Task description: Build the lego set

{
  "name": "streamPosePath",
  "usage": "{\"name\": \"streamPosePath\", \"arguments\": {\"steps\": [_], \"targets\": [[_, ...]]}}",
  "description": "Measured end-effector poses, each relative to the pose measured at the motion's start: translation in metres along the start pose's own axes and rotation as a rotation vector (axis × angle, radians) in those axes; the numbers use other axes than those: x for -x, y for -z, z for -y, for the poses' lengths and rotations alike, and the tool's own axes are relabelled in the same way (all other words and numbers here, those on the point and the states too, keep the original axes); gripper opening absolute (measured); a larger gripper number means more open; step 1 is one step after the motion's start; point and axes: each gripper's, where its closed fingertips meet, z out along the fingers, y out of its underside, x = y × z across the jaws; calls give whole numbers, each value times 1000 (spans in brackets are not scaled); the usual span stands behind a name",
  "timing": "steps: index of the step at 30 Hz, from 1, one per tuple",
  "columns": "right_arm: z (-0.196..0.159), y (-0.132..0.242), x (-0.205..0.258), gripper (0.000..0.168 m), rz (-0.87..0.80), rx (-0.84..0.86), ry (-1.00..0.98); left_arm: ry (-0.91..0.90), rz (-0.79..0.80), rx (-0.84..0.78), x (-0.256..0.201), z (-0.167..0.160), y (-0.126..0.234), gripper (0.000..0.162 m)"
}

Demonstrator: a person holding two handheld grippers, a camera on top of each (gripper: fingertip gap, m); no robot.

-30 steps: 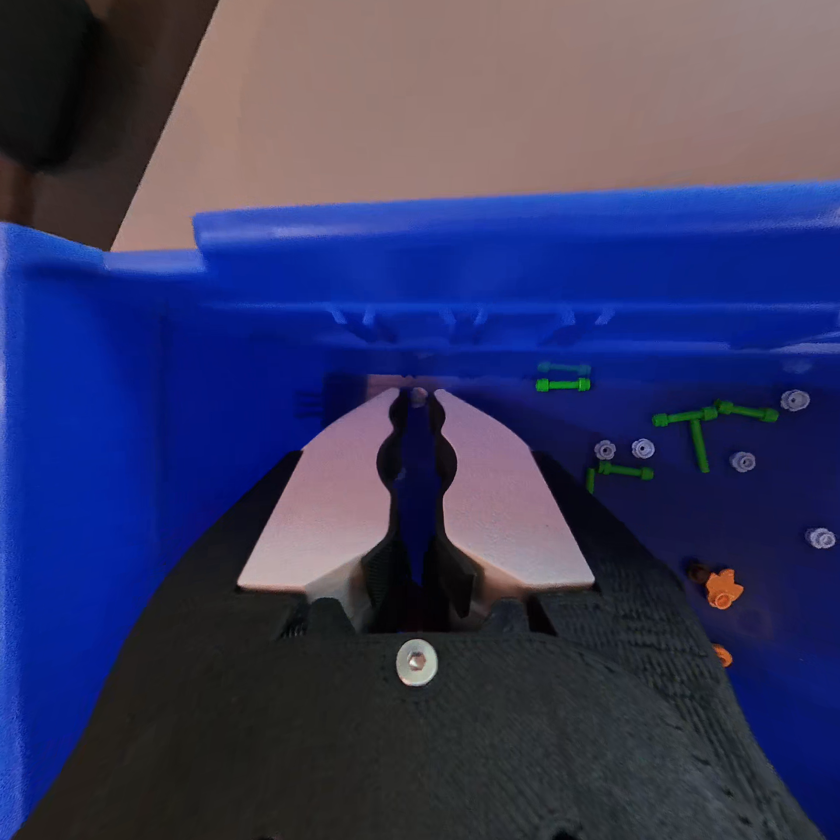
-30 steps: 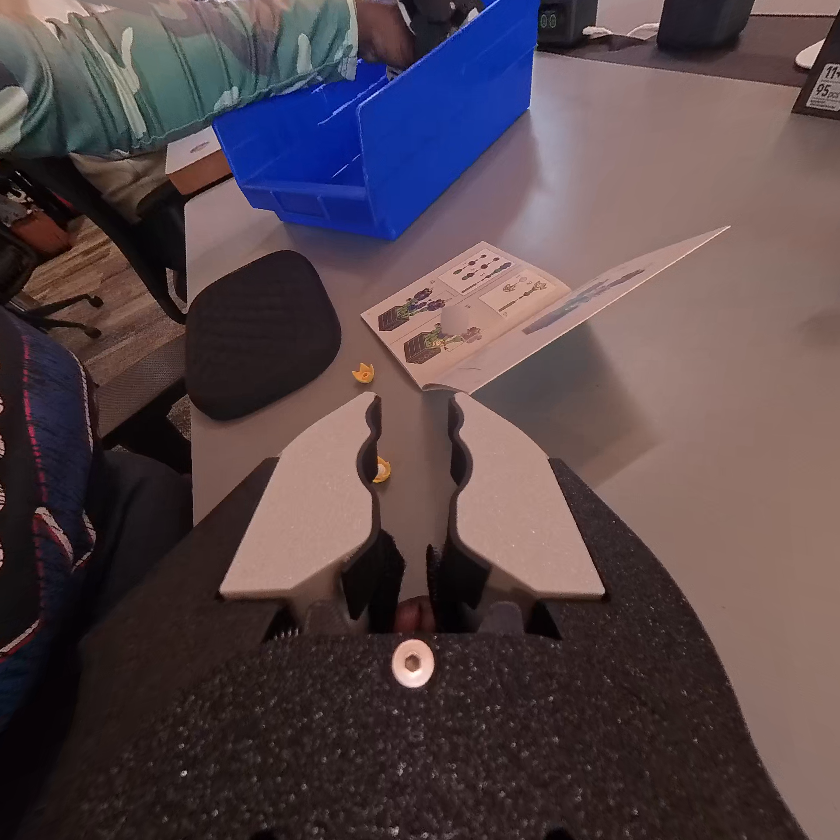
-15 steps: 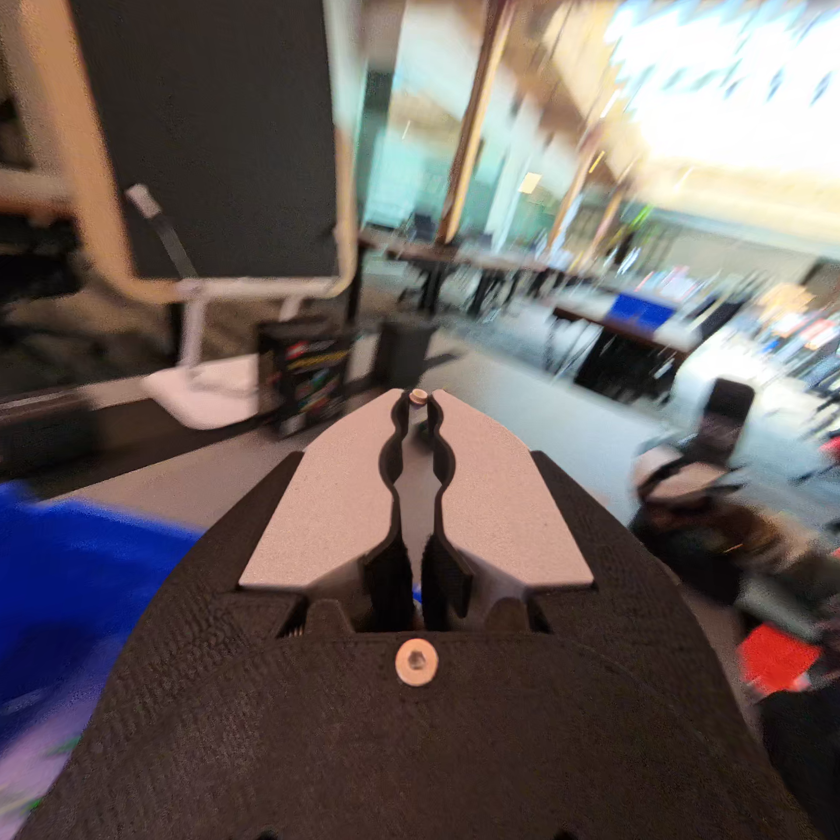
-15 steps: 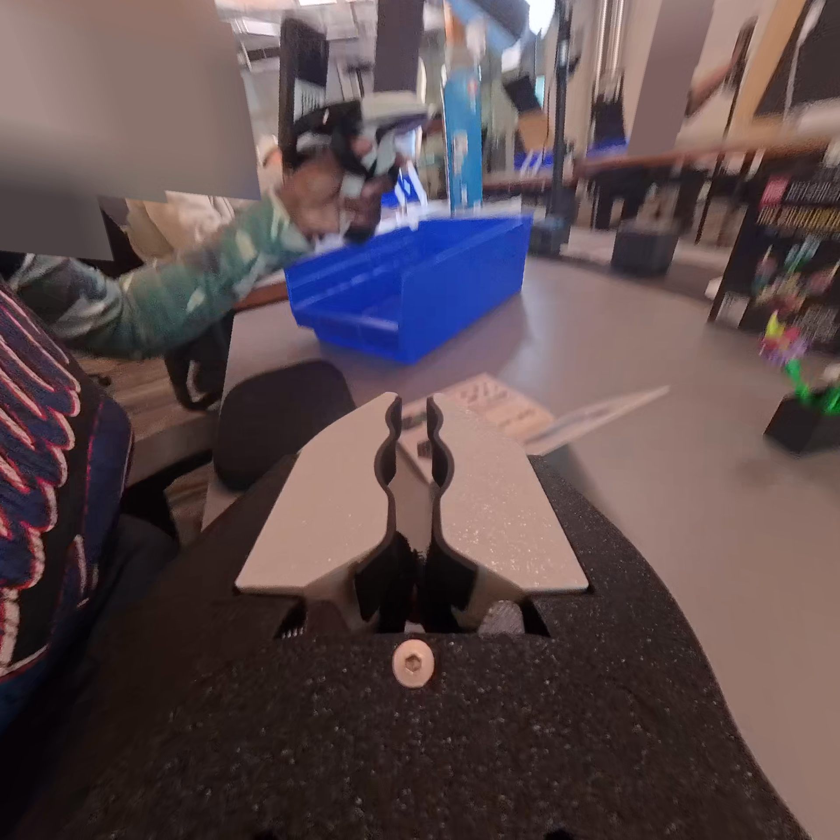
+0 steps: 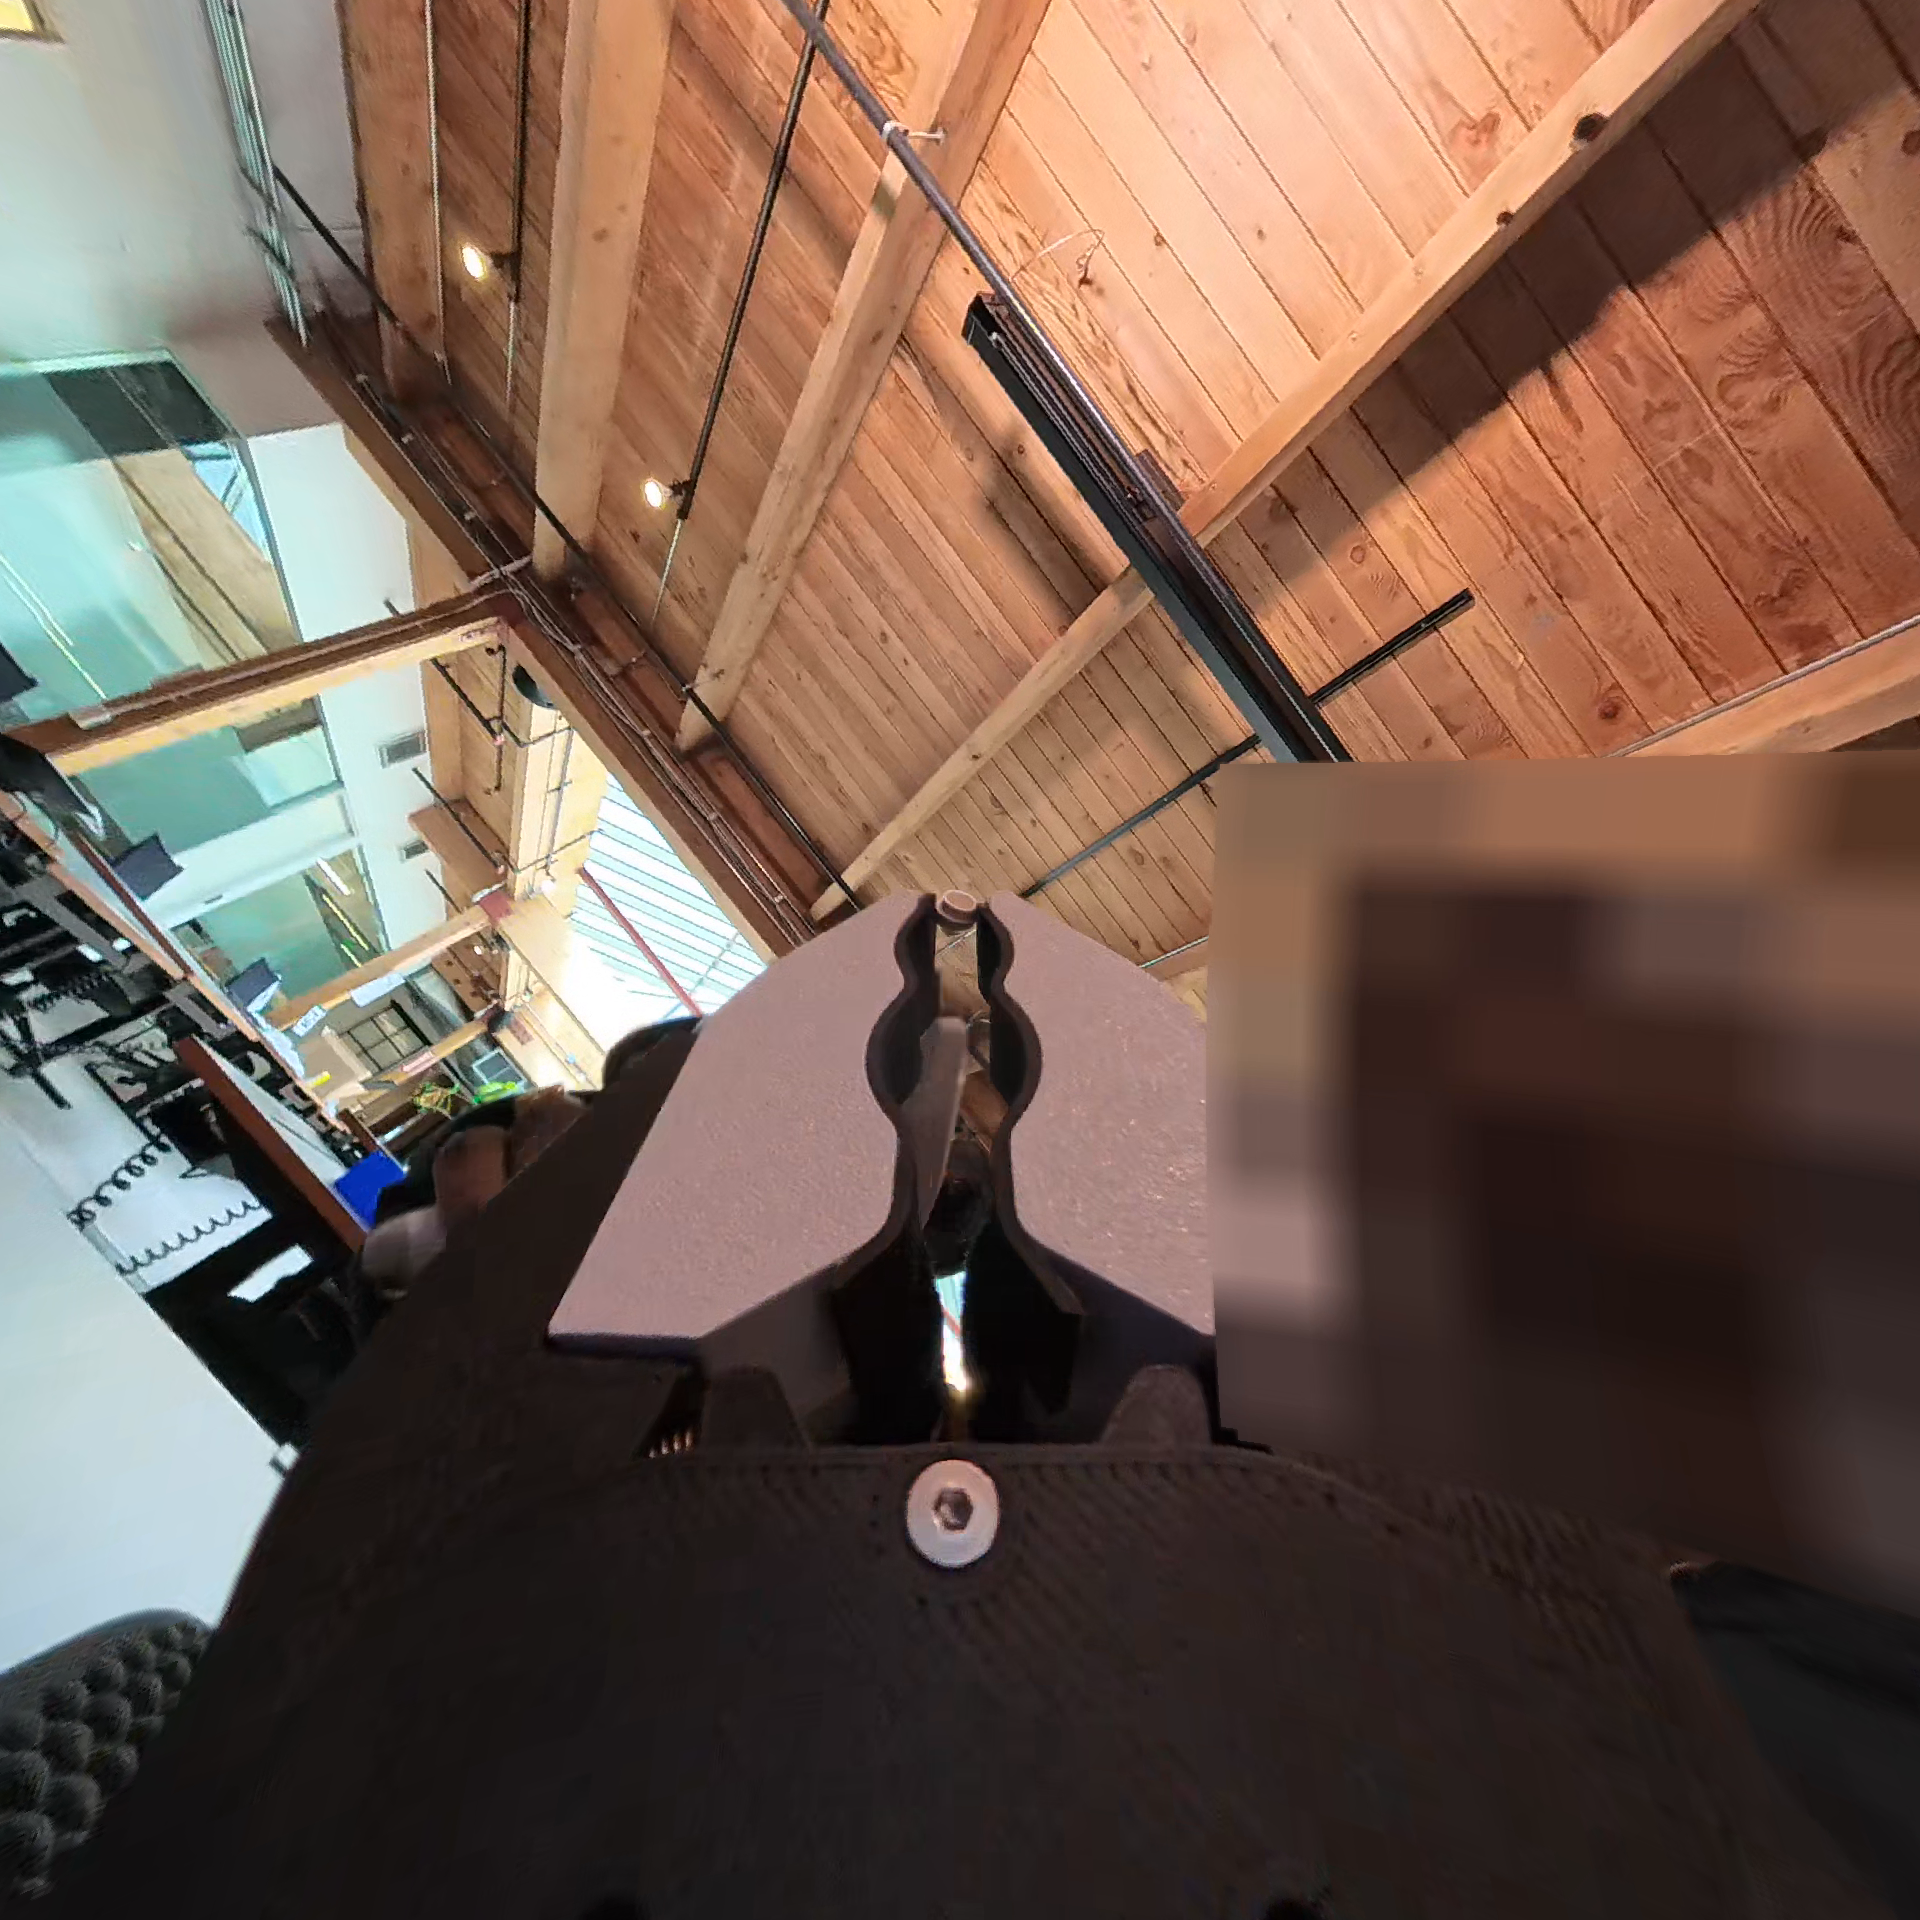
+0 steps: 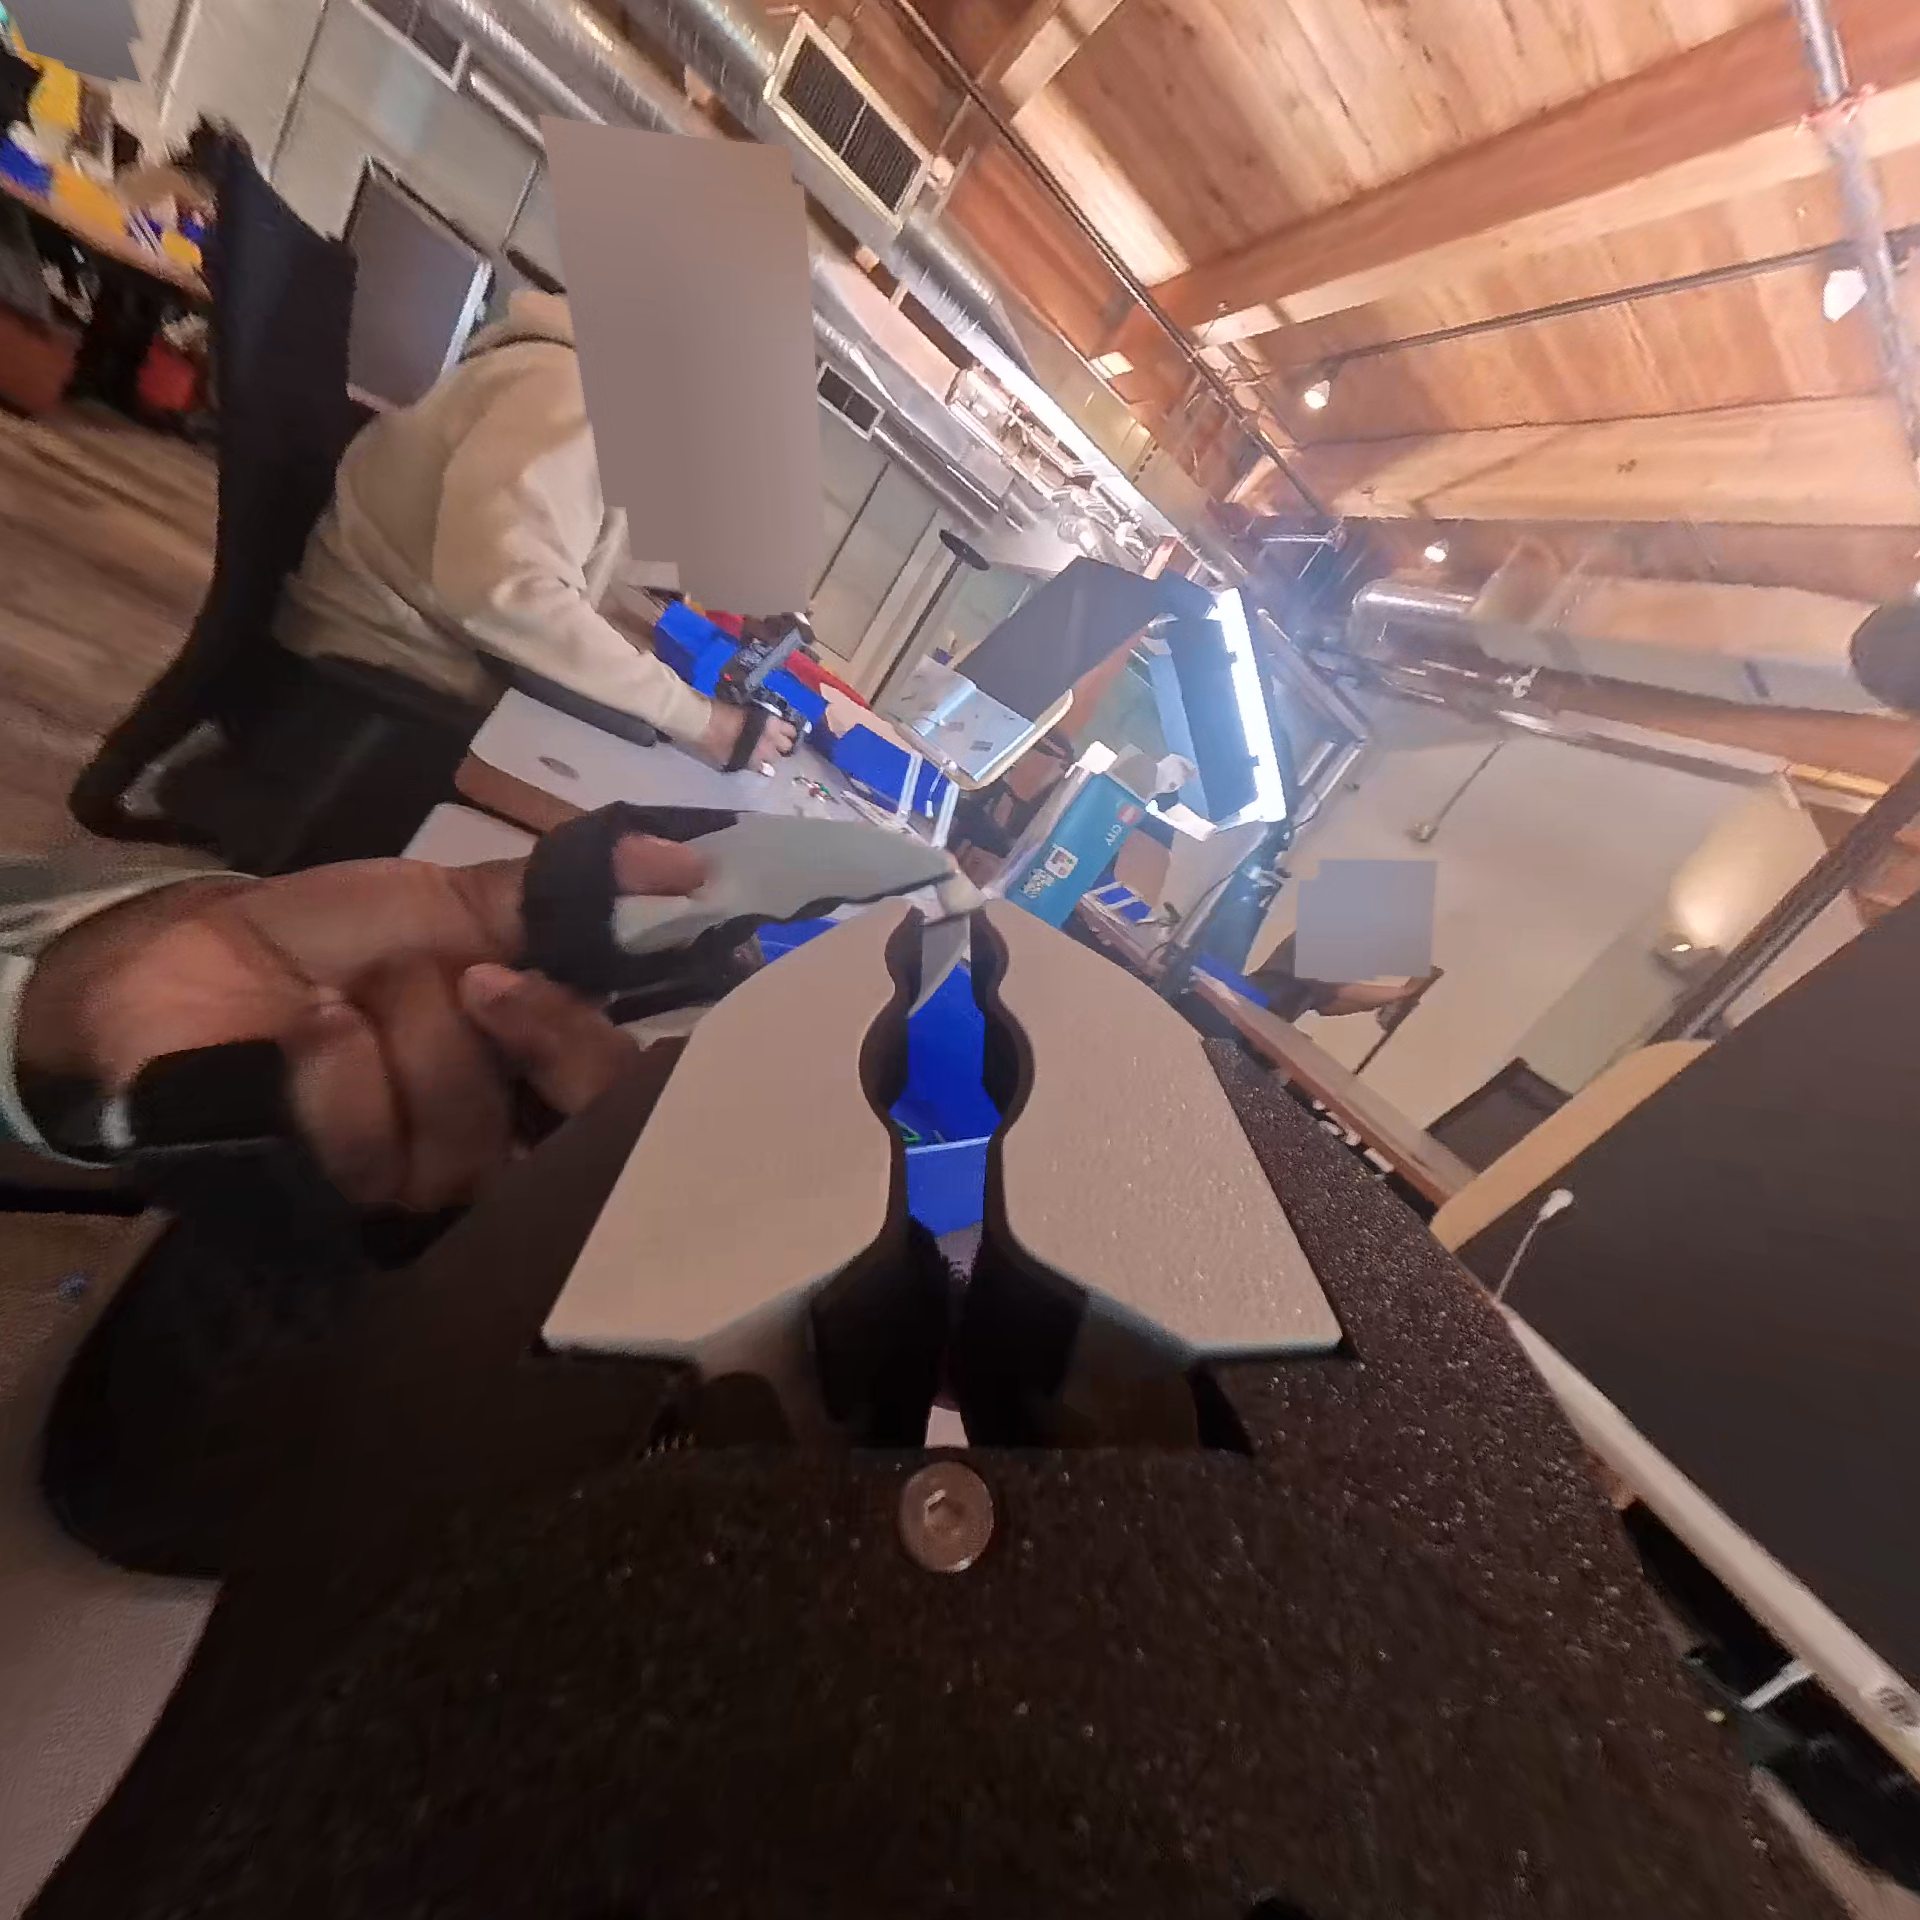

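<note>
Lego stud (image 5: 954, 910), small and pale, sits pinched in left tongs (image 5: 954, 920); right tongs (image 6: 948, 920) nearly closed, empty.

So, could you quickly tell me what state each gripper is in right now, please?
Left gripper: shut on a small pale round piece at its fingertips.
Right gripper: nearly closed, holding nothing visible.
</note>
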Motion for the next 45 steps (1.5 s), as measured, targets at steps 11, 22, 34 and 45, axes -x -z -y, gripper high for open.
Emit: {"name": "streamPosePath", "arguments": {"steps": [11,22,34,45], "targets": [[-15,-15,3,9,-85,93,91,55,16,-11,9,-5,5,7],[-19,18,-8,7,-93,81,-120,-189,229,350,35,-19,21,26],[-57,83,-13,7,-213,192,-320,-875,1033,1278,145,-37,148,38],[-67,101,-5,8,-214,244,-350,-844,1155,1369,165,-35,170,27]]}}
